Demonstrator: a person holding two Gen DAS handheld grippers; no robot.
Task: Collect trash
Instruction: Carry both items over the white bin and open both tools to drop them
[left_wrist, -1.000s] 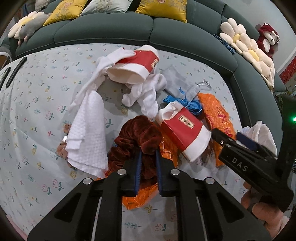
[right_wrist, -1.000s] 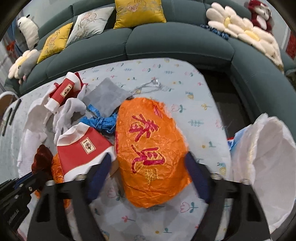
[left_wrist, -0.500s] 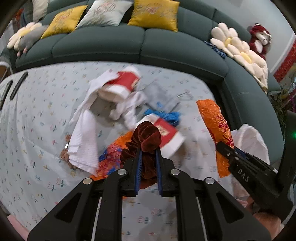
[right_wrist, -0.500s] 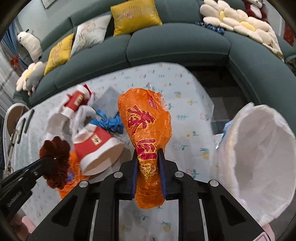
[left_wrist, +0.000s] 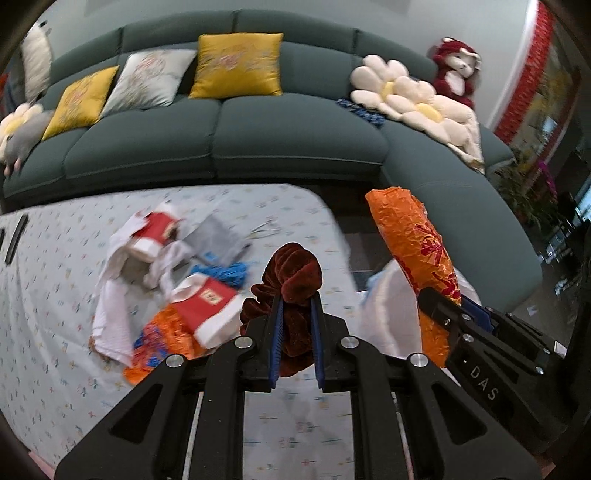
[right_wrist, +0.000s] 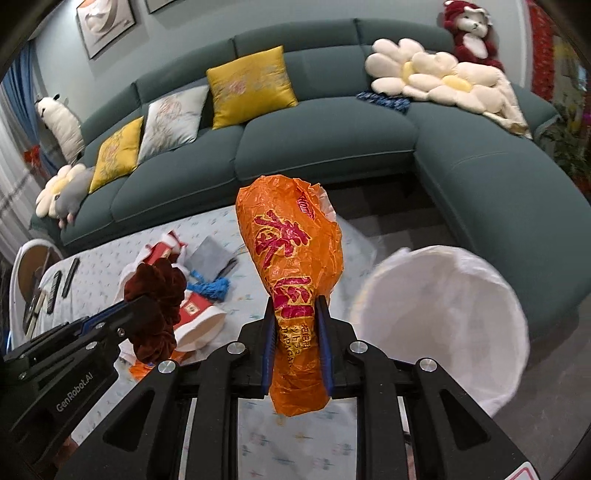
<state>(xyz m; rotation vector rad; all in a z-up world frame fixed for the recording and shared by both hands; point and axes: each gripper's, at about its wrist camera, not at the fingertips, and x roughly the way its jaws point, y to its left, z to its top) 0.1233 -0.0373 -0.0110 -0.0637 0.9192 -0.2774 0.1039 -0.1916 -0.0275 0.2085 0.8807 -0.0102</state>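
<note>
My left gripper (left_wrist: 295, 306) is shut on a dark red velvet scrunchie (left_wrist: 293, 275) and holds it above the table; it also shows in the right wrist view (right_wrist: 155, 295). My right gripper (right_wrist: 295, 306) is shut on a crumpled orange snack bag (right_wrist: 291, 258) with red characters, held upright in the air; the bag also shows in the left wrist view (left_wrist: 413, 251). A white-lined trash bin (right_wrist: 439, 302) stands open to the right of the table, partly hidden behind the orange bag in the left wrist view (left_wrist: 384, 306).
On the flowered tablecloth (left_wrist: 55, 295) lie two red and white paper cups (left_wrist: 207, 302), a white cloth (left_wrist: 110, 310), a grey pouch (left_wrist: 218, 236), blue string (left_wrist: 225, 271) and another orange wrapper (left_wrist: 162, 339). A green sofa (left_wrist: 295, 129) curves behind and to the right.
Both grippers have lifted: the left one raised the scrunchie off the pile, the right one closed on the orange bag and raised it off the table beside the bin.
</note>
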